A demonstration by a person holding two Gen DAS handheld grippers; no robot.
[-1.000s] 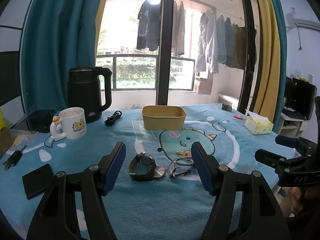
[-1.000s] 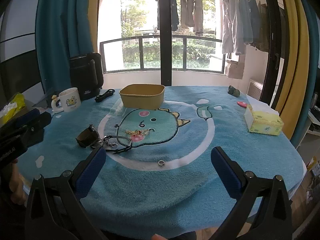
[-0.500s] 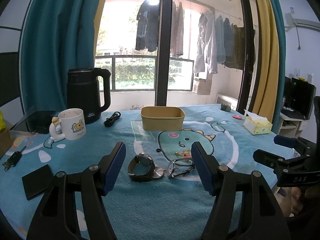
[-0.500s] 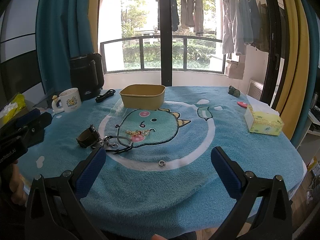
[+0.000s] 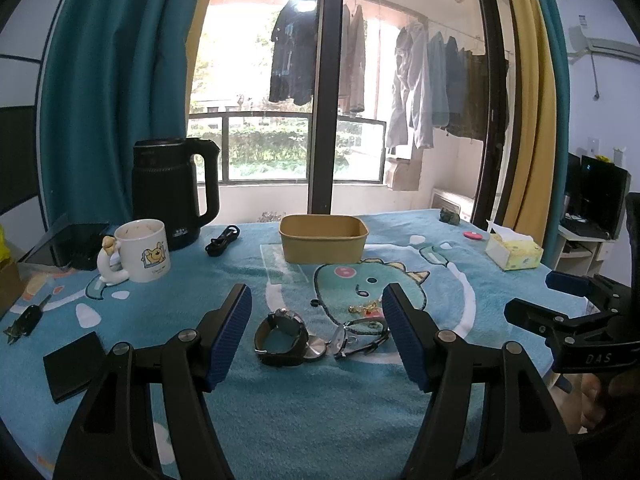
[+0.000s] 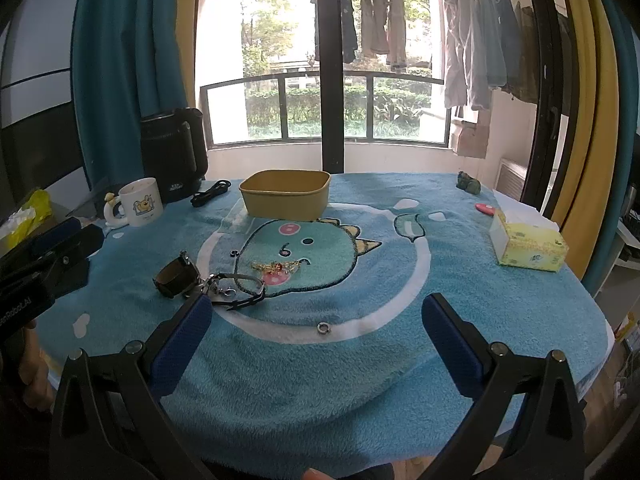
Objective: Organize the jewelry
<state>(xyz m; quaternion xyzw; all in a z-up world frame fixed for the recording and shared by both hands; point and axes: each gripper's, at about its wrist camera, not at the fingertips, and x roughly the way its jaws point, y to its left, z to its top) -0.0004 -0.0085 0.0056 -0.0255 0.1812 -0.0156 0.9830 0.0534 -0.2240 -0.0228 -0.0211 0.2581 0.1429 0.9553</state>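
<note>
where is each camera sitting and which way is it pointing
Left wrist: on the left tool, facing the window across the table; watch between its open fingers, right tool at right.
Right wrist: on the right tool, same direction, open; left tool at left.
Shared: watch, tan box.

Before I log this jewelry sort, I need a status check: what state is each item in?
left gripper: jaws open, holding nothing
right gripper: jaws open, holding nothing
tan box: upright, lidless
watch: strap looped, on the blanket
gold chain: loose, outside box
ring: lying alone
mug: upright
</note>
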